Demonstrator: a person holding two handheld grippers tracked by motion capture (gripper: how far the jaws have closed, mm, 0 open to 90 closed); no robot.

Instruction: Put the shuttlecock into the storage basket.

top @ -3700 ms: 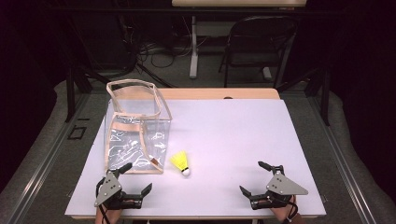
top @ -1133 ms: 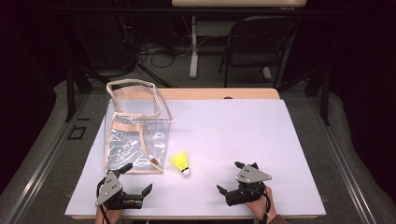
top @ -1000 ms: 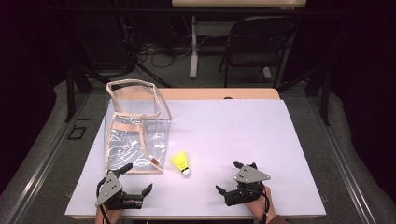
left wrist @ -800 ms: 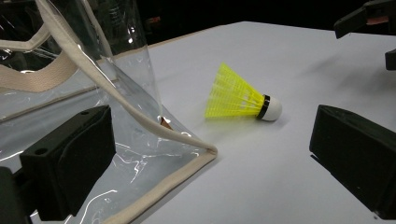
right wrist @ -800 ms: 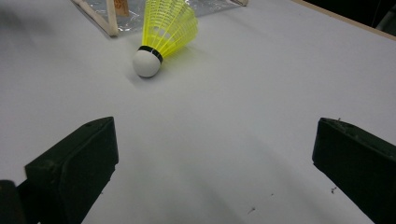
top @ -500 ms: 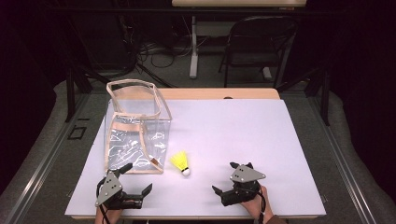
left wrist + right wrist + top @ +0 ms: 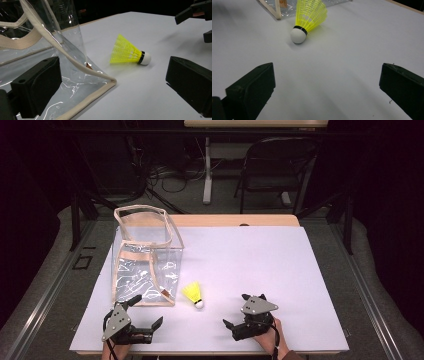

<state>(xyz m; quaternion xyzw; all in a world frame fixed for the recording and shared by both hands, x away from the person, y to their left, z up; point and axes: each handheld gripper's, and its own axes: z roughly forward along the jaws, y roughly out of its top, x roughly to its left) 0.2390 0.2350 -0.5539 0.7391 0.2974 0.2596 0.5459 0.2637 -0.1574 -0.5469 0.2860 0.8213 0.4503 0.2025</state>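
Observation:
A yellow shuttlecock (image 7: 194, 295) with a white cork lies on its side on the white table (image 7: 250, 260), just right of a clear plastic bag (image 7: 145, 260) with beige trim. My left gripper (image 7: 147, 310) rests open at the front left, at the bag's front corner. In the left gripper view the shuttlecock (image 7: 130, 51) lies ahead and to the right of the bag (image 7: 50, 62), and the left gripper (image 7: 112, 72) holds nothing. My right gripper (image 7: 235, 310) stands open, a short way right of the shuttlecock. In the right gripper view its cork end (image 7: 298, 35) points toward the open right gripper (image 7: 327, 75).
The bag stands upright with its mouth open at the table's left. The table's front edge (image 7: 210, 352) runs just below both grippers. A chair (image 7: 272, 170) and a table leg stand on the floor beyond the far edge.
My right gripper has moved left along the front of the table, nearer the shuttlecock. The left gripper, bag and shuttlecock have stayed put.

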